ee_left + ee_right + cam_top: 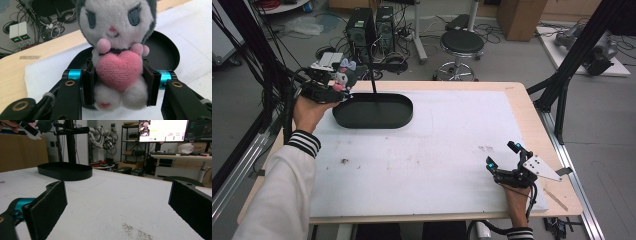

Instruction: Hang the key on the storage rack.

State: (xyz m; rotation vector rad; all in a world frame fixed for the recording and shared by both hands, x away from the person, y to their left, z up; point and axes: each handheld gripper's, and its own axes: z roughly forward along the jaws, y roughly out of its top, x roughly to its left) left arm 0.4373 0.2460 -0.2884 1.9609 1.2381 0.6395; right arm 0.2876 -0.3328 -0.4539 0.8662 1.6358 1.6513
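Observation:
A white and grey plush toy (117, 47) with a pink heart on its chest is clamped between the pads of my left gripper (119, 85), which is shut on its body. In the high view that gripper (339, 80) holds the plush toy (343, 76) in the air over the left end of a black oval tray (373, 111). The tray (165, 52) lies just behind the toy in the left gripper view. My right gripper (503, 157) rests open near the table's front right, nothing between its jaws. The tray (65, 171) stands far off in the right gripper view.
A white mat (432, 150) covers most of the wooden table (532, 115). A black pole (372, 75) rises behind the tray. Beyond the far edge stand a black stool (461, 45), computer towers (371, 27) and cables on the floor. A dark smudge (135, 231) marks the mat near my right gripper.

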